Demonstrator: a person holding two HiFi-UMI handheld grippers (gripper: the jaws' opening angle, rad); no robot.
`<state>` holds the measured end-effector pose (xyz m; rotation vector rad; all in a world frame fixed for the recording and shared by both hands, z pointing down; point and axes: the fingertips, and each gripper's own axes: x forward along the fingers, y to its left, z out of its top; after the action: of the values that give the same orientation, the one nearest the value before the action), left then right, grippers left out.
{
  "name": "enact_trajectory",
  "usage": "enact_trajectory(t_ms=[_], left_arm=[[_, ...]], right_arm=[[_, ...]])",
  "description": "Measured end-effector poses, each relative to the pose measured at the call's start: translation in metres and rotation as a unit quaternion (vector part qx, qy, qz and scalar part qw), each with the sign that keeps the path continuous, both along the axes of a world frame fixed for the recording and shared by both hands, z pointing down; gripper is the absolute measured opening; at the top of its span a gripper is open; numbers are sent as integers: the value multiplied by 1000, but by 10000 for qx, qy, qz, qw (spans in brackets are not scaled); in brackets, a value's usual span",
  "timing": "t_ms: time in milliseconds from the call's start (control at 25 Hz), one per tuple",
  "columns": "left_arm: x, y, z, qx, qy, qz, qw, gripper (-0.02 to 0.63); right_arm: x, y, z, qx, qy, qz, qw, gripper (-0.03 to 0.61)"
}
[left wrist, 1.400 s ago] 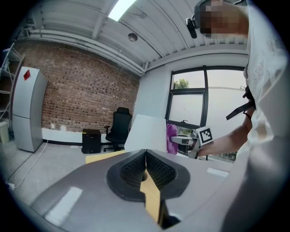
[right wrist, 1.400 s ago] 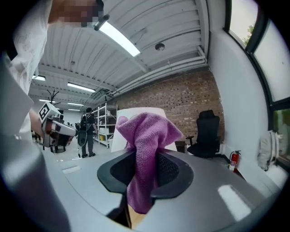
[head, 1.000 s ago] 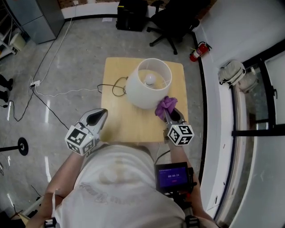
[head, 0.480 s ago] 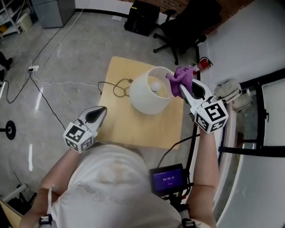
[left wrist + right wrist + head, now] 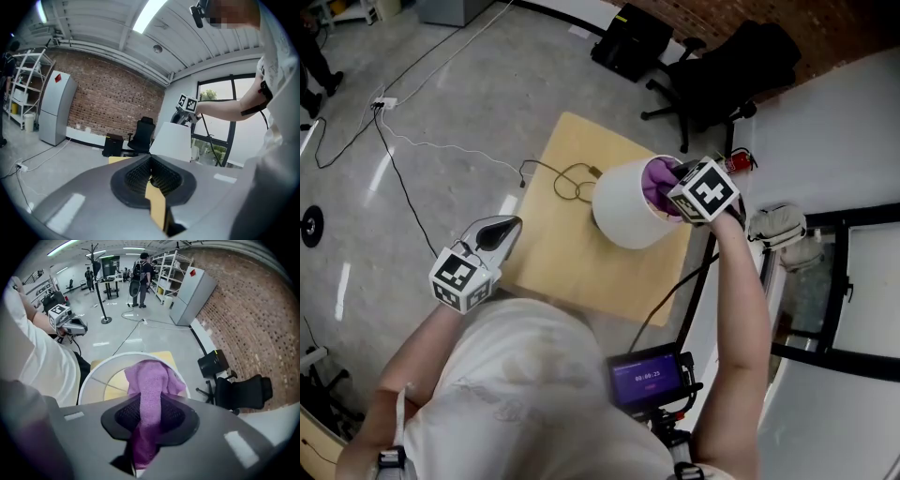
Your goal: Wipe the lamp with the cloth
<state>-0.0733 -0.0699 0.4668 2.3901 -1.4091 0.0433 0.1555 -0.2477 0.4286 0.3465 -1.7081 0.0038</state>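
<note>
Lamp (image 5: 623,214) sits by the table's (image 5: 562,272) right edge, my right gripper (image 5: 667,187) clamped on the cloth (image 5: 654,180) at the shade rim, left gripper (image 5: 502,228) closed on nothing & well away, so imo a hard wipe could tip it.

Wooden table (image 5: 558,258), white lamp (image 5: 622,211) standing, coiled cord (image 5: 570,180)

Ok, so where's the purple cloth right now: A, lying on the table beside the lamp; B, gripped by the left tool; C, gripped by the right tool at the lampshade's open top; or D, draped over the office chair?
C: the right tool is shut on the purple cloth at the open top of the lampshade, while the left tool holds nothing.
</note>
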Motion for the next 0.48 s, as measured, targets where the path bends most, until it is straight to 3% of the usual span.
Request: enact_trajectory(t_ms=[80,200,320,480], left_arm=[[-6,2,3,-33,-14,-57,10000,2],[-9,4,5,-51,-12,-91,9999,2],[-4,3,5,-25,-6,5,10000,2],[3,-3,2,52,-20,165,9998,2]], right_arm=[[-13,6,1,-115,-140,-288,9994,103],[-26,33,5,-849,-360,-914,9915,104],[-19,55,8,-1447,13,-1308,9808,104],[-9,48,6,-1354,728,-1397,9782,103]])
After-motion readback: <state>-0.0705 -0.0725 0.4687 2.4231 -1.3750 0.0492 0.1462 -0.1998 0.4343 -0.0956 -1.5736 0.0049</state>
